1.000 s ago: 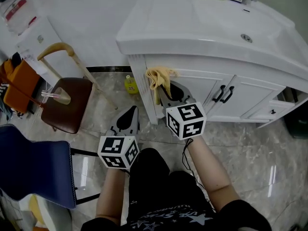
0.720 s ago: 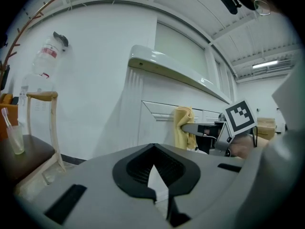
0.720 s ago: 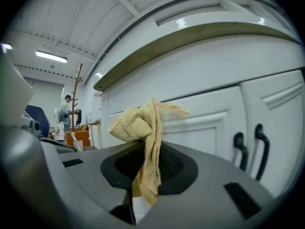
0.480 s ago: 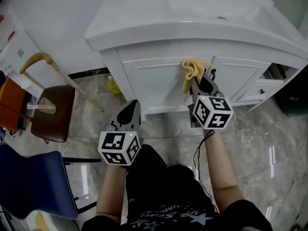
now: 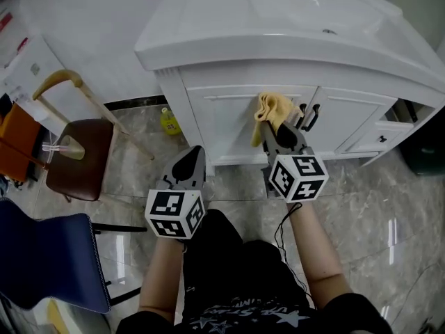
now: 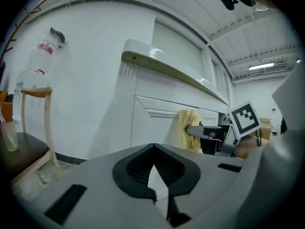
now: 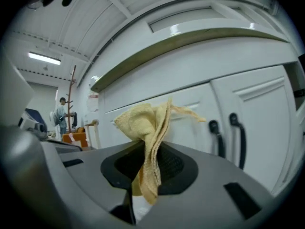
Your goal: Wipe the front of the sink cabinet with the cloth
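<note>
Right gripper (image 5: 280,132) is clamping the yellow cloth (image 5: 268,108), jaws closed on it. Cloth is touching the sink cabinet front (image 5: 215,120), at 9 o'clock of the black door handles (image 5: 309,117). Left gripper (image 5: 191,160) is hanging at 7 o'clock of the cloth, jaws together and empty, apart from the cabinet

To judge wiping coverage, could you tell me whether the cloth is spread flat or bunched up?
Bunched: the yellow cloth is crumpled into folds, pinched in the right tongs, a loose end hanging down.
</note>
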### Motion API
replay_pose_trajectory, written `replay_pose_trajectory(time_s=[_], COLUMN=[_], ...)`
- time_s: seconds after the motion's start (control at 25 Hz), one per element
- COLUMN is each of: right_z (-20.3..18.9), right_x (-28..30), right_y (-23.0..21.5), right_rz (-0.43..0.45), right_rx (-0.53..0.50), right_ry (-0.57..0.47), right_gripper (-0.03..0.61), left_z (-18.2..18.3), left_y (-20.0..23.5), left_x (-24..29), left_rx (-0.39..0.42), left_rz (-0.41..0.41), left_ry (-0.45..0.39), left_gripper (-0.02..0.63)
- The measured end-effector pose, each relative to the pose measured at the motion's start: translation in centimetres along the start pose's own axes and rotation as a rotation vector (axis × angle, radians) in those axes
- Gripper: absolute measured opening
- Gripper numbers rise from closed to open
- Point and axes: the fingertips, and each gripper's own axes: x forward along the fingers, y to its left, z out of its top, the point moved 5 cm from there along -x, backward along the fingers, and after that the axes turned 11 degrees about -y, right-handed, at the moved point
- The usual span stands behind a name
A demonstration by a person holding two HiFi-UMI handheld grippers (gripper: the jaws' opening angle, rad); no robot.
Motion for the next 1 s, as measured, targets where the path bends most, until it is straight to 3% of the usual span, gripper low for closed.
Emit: replay_pose_trajectory(time_s=[0.2, 0.44, 0.64, 1.0], right_z=[-4.3, -7.7, -8.2, -7.0], right_x=[2.6, 5.1, 5.6, 2.4], right_y=[6.6, 10.1, 8.8, -0.1], right_rz=[0.201, 0.282, 0.256, 0.061], right_rx=[-0.063, -0.113, -0.163, -0.106], right_ry=[0.077, 0.154, 0.156, 0.139], right_gripper=[0.084, 0.084, 0.084, 0.084], left_z=[-1.4, -2.1, -2.6, -2.7], left_y=[1.8, 2.4, 2.4, 0.6], left_x=[-1.3, -2.2, -2.0, -0.3], left_rx=[-0.012, -0.013, -0.006, -0.001], left_rz=[0.055, 0.076, 0.075, 0.029], left_ry=[0.023, 0.043, 0.061, 0.061], left_gripper=[0.014, 0.014, 0.014, 0.014])
